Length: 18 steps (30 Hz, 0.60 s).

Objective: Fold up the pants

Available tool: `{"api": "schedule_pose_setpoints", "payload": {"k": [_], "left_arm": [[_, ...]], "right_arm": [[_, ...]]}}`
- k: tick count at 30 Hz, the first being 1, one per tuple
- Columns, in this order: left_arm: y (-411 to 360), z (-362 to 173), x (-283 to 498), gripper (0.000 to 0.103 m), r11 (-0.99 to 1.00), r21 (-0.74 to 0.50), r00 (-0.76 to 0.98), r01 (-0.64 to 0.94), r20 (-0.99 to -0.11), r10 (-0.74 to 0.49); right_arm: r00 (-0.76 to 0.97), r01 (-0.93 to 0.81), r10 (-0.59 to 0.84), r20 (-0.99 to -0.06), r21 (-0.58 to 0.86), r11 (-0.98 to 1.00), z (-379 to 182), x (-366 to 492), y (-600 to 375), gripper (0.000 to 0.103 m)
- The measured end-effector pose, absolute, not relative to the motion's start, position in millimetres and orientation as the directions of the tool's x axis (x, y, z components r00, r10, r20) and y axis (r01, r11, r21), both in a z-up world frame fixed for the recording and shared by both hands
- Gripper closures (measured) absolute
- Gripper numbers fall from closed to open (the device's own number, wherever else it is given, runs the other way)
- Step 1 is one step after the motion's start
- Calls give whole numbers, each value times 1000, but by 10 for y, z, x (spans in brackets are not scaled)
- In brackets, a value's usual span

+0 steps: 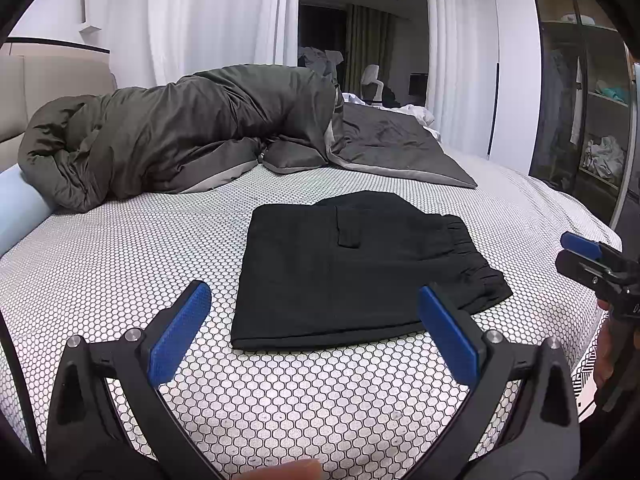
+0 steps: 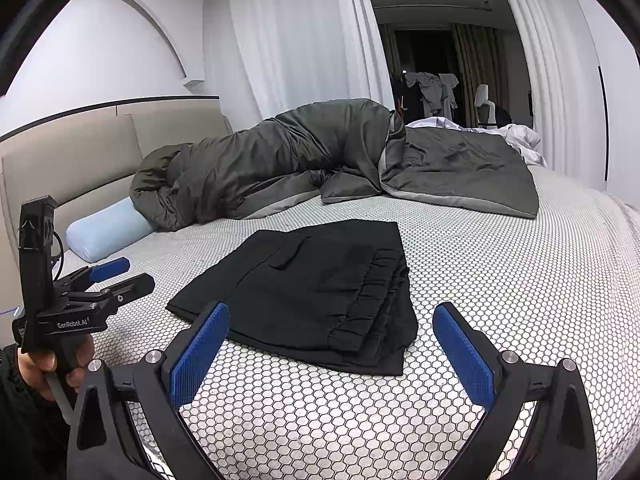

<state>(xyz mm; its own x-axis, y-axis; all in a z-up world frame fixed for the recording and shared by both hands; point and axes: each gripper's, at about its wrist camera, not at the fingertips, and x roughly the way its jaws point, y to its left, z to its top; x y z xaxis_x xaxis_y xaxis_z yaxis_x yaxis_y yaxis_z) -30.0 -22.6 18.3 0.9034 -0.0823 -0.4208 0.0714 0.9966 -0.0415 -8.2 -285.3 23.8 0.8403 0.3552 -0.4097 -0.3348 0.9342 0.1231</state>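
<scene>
A bed [image 1: 120, 248] covered in a white sheet with a honeycomb pattern fills the lower half of both views. A bulky dark grey duvet [image 1: 180, 136] lies heaped across the upper left and centre of the left wrist frame, in front of a beige headboard [image 2: 80, 152], with a pale blue bolster pillow [image 2: 104, 228] poking out beneath its left end. White curtains [image 1: 208, 12] hang across the top of the frame.

The black pants [image 1: 352, 268], folded into a compact rectangle, rest flat on the sheet at the centre of each view, elastic waistband toward the right in the left wrist view and a pocket flap on top.

The left gripper [image 1: 314, 316] sits at the bottom of its frame with blue-padded fingers spread wide and holding nothing; the near edge of the pants lies just beyond and between the fingertips. The right gripper [image 2: 332, 332] is likewise spread wide and empty at the bottom of its frame, the stacked waistband end of the pants lying between its fingertips, apart from both pads.
</scene>
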Motion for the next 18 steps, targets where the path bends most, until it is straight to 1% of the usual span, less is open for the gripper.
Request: {"api": "schedule_pose_setpoints", "payload": {"k": [14, 18], "left_arm": [[-197, 189, -284, 0, 996, -46, 904, 70, -419, -83], [-202, 194, -281, 0, 997, -44, 905, 70, -418, -82]], "right_arm": [[843, -333, 348, -410, 111, 936, 241, -89, -2871, 0], [853, -333, 347, -390, 107, 937, 261, -120, -2891, 0]]}}
